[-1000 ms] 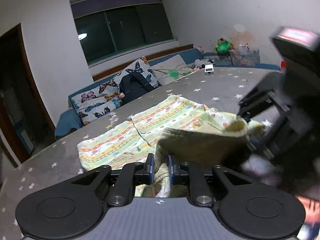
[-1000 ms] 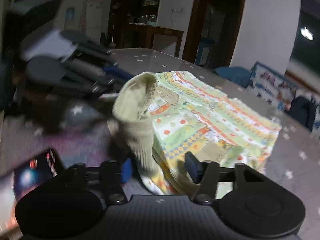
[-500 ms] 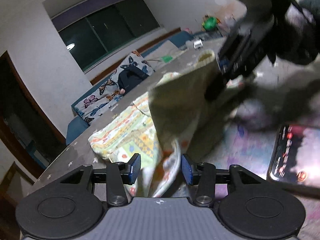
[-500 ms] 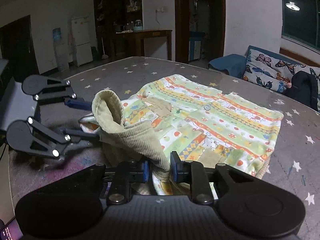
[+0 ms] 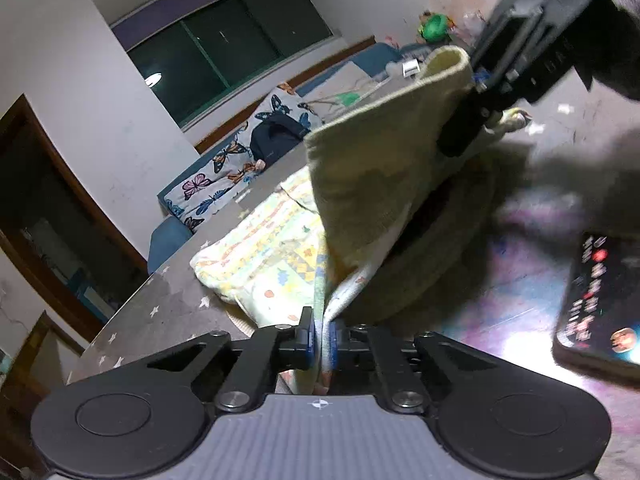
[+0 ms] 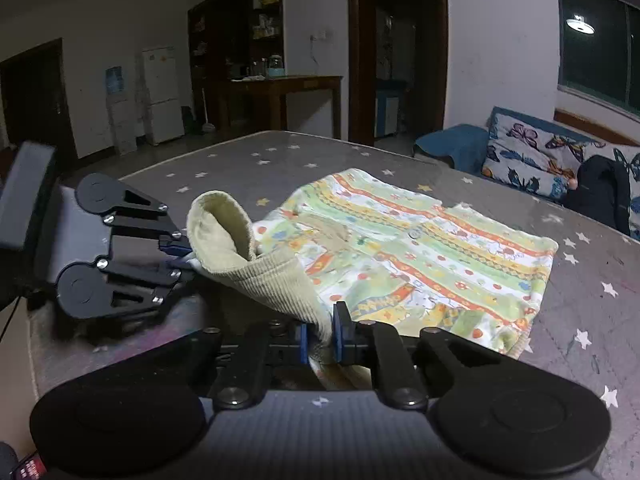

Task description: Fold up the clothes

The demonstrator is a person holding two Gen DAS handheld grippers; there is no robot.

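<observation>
No readable writing seen; phone (image 5: 600, 304) screen blurred, shown in left view only. Patterned garment (image 6: 424, 248) spread on star-print table (image 6: 240, 160), ribbed edge lifted. Left gripper (image 5: 322, 338) closed tight on garment edge. Right gripper (image 6: 320, 338) pinched on ribbed hem. Fridge (image 6: 160, 94) seen in right view only.

White walls (image 6: 500, 40), dark window (image 5: 224, 40), butterfly-print sofa (image 6: 536, 156).
</observation>
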